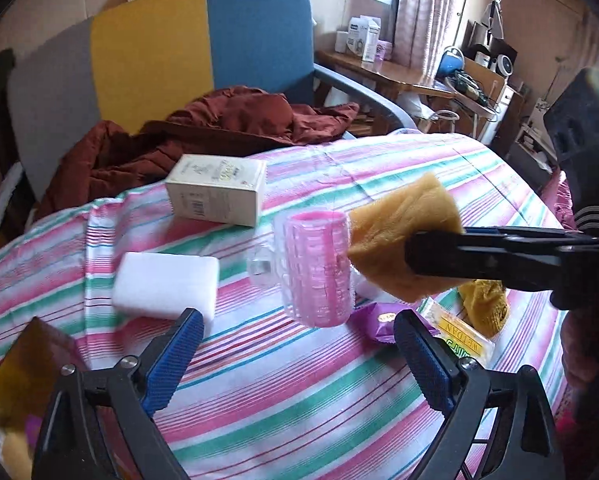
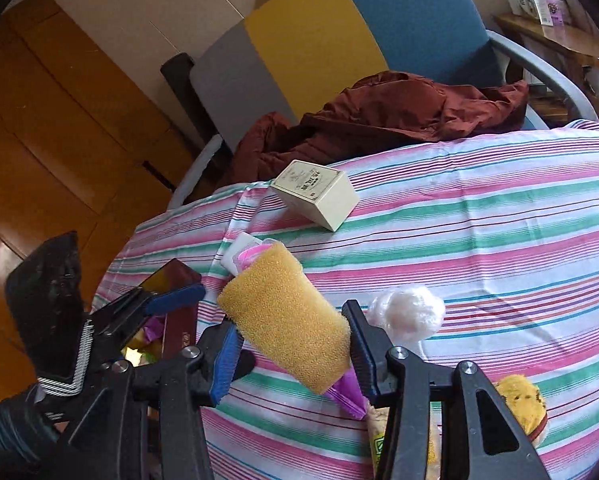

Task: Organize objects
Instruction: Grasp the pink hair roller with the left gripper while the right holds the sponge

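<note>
Right wrist: sponge (image 2: 285, 320) between jaws.

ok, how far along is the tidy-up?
Early. Nothing on the striped cloth looks sorted yet. In hand: the right hand-held gripper is shut on the yellow sponge; the left hand-held gripper is open near the pink cup. Left: cup, white block, cream box, purple packet.
</note>
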Tool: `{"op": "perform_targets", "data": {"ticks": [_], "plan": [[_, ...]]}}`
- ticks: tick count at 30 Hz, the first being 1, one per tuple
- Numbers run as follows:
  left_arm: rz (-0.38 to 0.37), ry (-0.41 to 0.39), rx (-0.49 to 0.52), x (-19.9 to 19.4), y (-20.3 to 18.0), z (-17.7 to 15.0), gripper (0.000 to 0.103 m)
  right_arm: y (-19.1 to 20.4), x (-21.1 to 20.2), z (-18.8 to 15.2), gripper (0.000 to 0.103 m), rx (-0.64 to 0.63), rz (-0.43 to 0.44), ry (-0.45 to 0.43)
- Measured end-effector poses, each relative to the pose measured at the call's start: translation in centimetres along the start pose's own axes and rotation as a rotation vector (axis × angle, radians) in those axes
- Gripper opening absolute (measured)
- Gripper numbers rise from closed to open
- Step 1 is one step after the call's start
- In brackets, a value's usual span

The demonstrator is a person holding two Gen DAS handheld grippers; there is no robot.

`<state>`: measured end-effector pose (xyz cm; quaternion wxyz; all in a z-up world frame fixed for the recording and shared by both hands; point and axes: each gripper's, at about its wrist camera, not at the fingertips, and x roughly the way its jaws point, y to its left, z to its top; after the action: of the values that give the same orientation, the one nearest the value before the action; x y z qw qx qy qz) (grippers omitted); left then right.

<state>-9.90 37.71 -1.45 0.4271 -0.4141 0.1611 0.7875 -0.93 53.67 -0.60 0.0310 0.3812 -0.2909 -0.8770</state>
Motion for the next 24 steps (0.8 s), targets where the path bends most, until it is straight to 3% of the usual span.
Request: {"op": "perform_targets", "data": {"ticks": [5, 11, 13, 15, 17, 20, 24], "plan": [[-0.014, 0.019, -0.005, 1.4, 0.5, 0.0, 0.097, 0.2, 0.1, -0.1, 0.049, -0.005, 0.016, 0.007], [-0.082, 0.026, -0.087, 2.4, 1.9, 0.3, 0.096, 0.1, 0.2, -0.2, 0.049, -0.001, 0.012, 0.016], [-0.112, 0.038, -0.113, 2.9, 2.3, 0.3, 0.091, 0.0, 0.2, -0.2, 0.049, 0.0, 0.017, 0.014], [-0.146, 0.063, -0.139, 3.5, 2.5, 0.4, 0.076, 0.0, 0.2, -0.2, 0.049, 0.005, 0.026, 0.014], [-0.175, 0.076, -0.156, 3.8, 2.5, 0.4, 0.07, 0.2, 0.4, -0.3, 0.049, -0.002, 0.026, 0.021], [-0.209, 0.076, -0.162, 3.9, 2.3, 0.5, 0.046, 0.2, 0.5, -0.3, 0.049, -0.002, 0.006, 0.019], [-0.193, 0.061, -0.133, 3.5, 1.8, 0.4, 0.044, -0.8, -0.1, 0.0, 0.046, 0.029, -0.041, -0.02]]}}
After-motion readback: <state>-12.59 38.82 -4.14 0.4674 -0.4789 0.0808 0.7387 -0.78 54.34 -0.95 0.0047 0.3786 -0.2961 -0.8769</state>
